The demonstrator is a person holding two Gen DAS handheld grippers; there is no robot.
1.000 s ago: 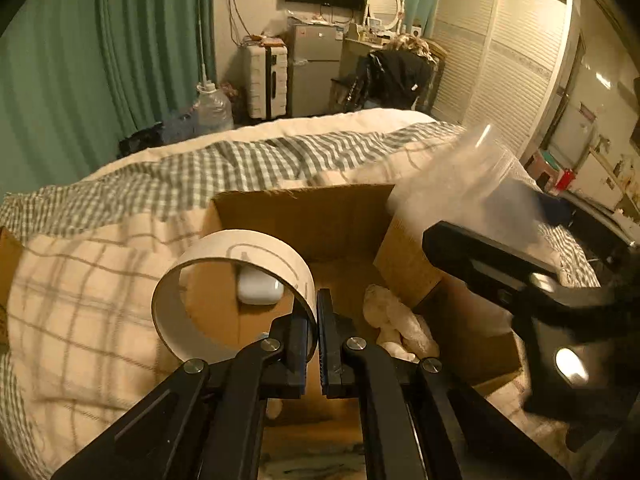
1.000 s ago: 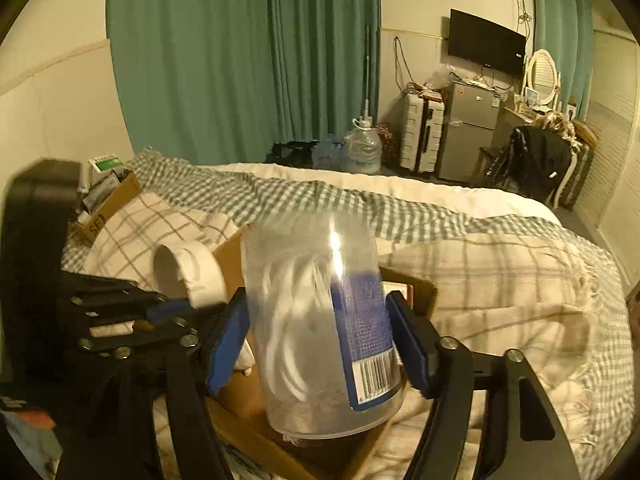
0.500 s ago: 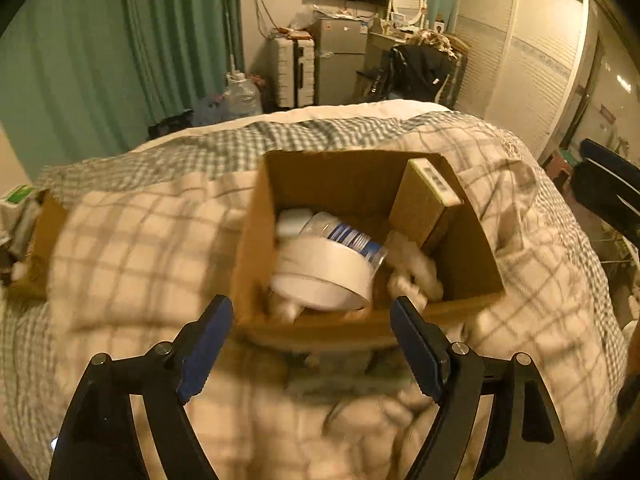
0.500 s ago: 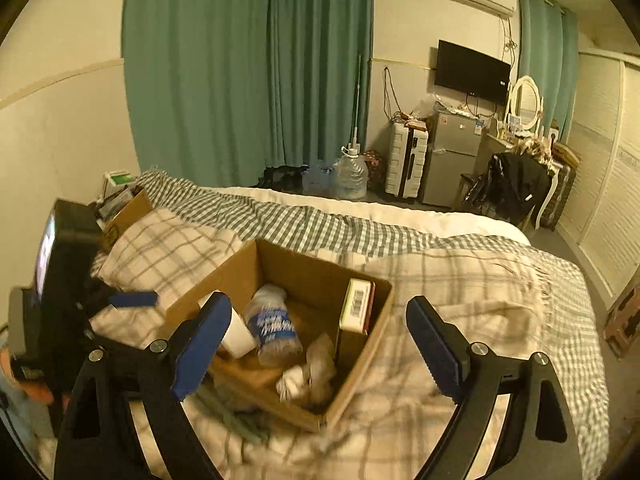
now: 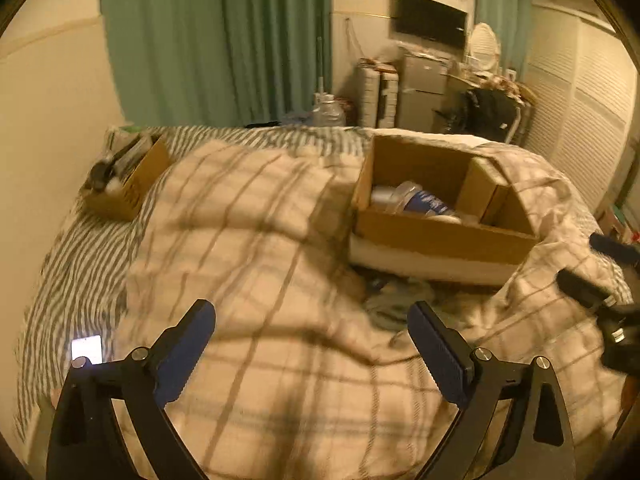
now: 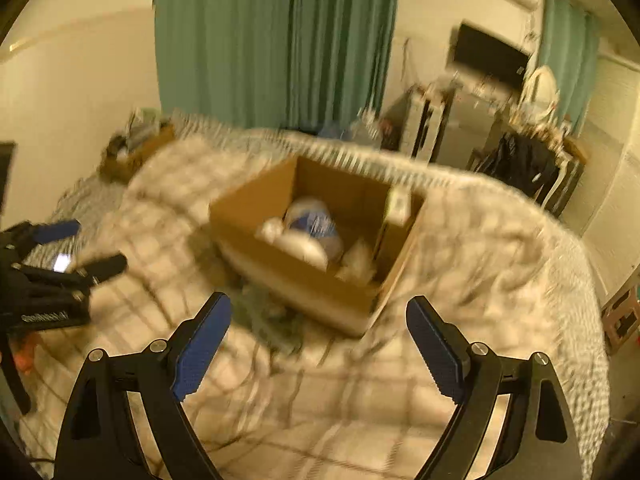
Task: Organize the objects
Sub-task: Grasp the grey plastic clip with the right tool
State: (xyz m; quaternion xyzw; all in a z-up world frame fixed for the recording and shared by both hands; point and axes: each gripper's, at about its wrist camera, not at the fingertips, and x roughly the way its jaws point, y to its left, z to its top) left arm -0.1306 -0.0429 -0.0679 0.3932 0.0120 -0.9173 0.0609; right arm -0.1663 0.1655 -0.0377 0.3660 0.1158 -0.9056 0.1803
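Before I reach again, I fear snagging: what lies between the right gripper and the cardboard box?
Only rumpled plaid blanket, seen from the right wrist.

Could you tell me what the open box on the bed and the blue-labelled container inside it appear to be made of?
The box looks like plain brown cardboard, matte, with folded flaps. The container seems clear plastic: see-through wall, blue printed label, though blur leaves this uncertain.

You've got almost nothing readable here. At nine o'clock in your right wrist view, pale lettering runs along the black body of the left gripper (image 6: 82,248), too smeared to spell out. The blue label on the bottle (image 6: 314,226) in the cardboard box (image 6: 280,268) is pure blur in both views.
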